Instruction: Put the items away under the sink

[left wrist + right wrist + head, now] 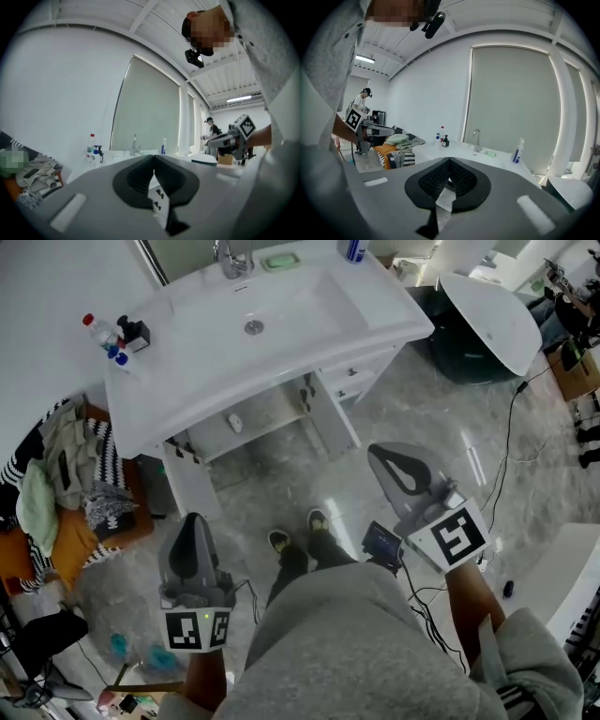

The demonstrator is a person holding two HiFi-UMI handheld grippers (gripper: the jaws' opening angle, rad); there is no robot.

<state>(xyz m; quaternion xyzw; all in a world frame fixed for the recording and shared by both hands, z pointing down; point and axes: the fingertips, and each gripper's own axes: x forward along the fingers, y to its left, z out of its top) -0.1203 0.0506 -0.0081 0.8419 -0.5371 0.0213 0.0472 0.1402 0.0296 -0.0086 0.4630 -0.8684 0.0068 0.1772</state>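
**A:** Where are the claws?

**B:** The left gripper (pixel 194 519) and right gripper (pixel 384 457) are both pressed together and empty, held well apart from the sink (pixel 286 310).

**A:** And the items?

**B:** Small bottles (pixel 111 337) crowd the left corner of the counter (pixel 187 367). A spray bottle (pixel 353 249) stands at the back.

**A:** What's the risk?

**B:** Probably that cluster. The bottles stand close together near the edge, so grabbing one could tip another off.

**A:** Anything unclear?

**B:** The spray bottle is cut off at the top. The shelf (pixel 267 413) runs out of sight under the counter, and a small white thing (pixel 235 424) on it is too small to name.
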